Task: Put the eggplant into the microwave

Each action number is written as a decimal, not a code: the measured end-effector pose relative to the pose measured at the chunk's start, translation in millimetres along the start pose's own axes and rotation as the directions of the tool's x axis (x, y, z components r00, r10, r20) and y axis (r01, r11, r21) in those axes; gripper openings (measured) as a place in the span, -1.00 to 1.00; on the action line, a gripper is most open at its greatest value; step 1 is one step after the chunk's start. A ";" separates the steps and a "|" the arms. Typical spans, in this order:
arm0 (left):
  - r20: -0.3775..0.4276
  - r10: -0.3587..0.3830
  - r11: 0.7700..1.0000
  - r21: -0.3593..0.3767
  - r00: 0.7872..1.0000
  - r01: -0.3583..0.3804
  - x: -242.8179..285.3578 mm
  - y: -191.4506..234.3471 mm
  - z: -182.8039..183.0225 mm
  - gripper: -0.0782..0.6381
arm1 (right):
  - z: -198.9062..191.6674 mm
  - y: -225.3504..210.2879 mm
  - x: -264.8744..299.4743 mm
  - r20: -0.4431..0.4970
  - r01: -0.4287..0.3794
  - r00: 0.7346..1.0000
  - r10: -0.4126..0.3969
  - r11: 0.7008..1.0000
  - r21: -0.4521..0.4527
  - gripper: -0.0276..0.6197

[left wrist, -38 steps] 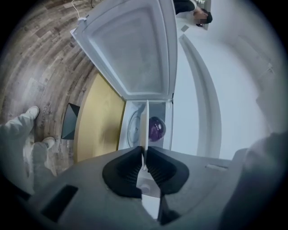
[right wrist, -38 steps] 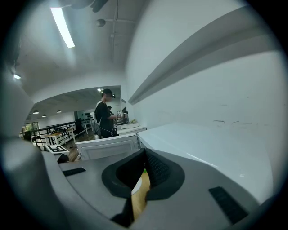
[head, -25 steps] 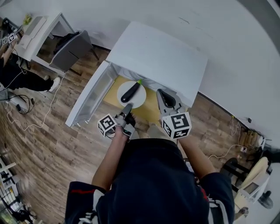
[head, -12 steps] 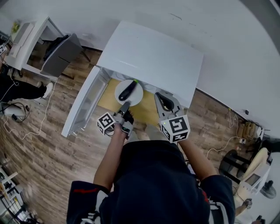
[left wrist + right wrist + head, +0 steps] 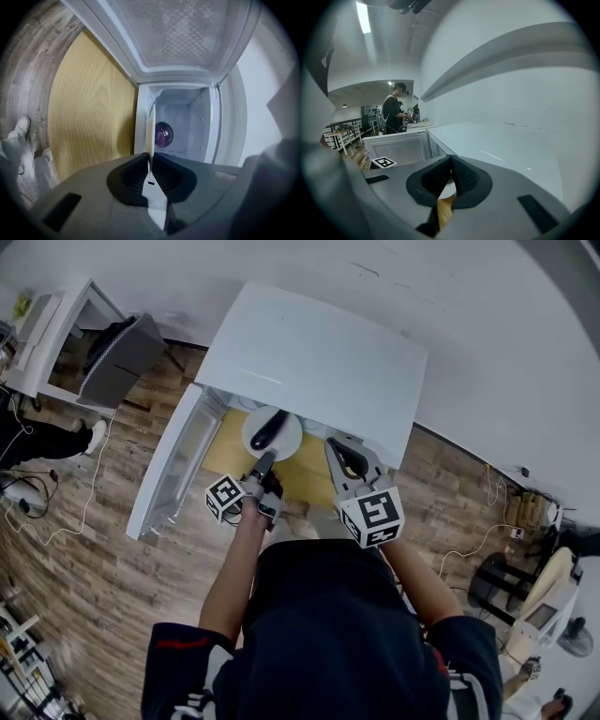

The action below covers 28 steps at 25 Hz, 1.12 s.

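Note:
A dark purple eggplant lies on a white plate at the mouth of the white microwave, its far end hidden under the microwave's top. The door stands open to the left. My left gripper is shut on the plate's near rim. In the left gripper view the rim runs edge-on between the jaws of the left gripper, with the eggplant beyond it in the cavity. My right gripper hangs just right of the plate, tips together, holding nothing. The right gripper faces along the microwave's top.
A yellow wooden surface lies in front of the microwave. A grey chair and a white desk stand at the left on the wood floor, with cables nearby. Another person works at a far table.
The left gripper has carried the plate with the eggplant forward into the microwave's mouth; the green stem is now hidden under the top. The right gripper has stayed beside it.

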<state>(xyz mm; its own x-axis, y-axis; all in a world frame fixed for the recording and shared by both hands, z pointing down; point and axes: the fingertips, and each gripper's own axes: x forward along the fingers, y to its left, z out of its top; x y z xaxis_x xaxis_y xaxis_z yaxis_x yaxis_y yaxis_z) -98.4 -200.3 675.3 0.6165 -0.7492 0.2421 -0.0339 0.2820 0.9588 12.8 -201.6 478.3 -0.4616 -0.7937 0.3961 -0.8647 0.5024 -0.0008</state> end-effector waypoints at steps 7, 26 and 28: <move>0.001 0.011 1.000 0.002 1.000 -0.011 6.6 3.3 -0.5 -0.70 | -1.1 -0.5 0.3 -0.004 -0.004 1.000 0.004 1.000 0.011 -0.88; -0.011 0.021 0.999 0.031 1.000 -0.021 35.4 7.4 6.1 -0.70 | -7.8 5.2 2.2 -0.025 -0.002 1.000 0.003 1.000 0.019 -0.88; -0.009 0.020 0.999 0.035 1.000 -0.019 39.9 5.9 6.2 -0.70 | -7.8 5.4 2.7 -0.026 -0.003 1.000 0.004 1.000 0.021 -0.88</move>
<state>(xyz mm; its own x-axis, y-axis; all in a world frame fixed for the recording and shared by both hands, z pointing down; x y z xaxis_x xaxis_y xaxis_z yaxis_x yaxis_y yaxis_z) -78.9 -232.3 691.5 0.6230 -0.7379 0.2597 -0.0733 0.2755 0.9585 8.4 -198.4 486.5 -0.4596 -0.7826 0.4199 -0.8670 0.4978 -0.0213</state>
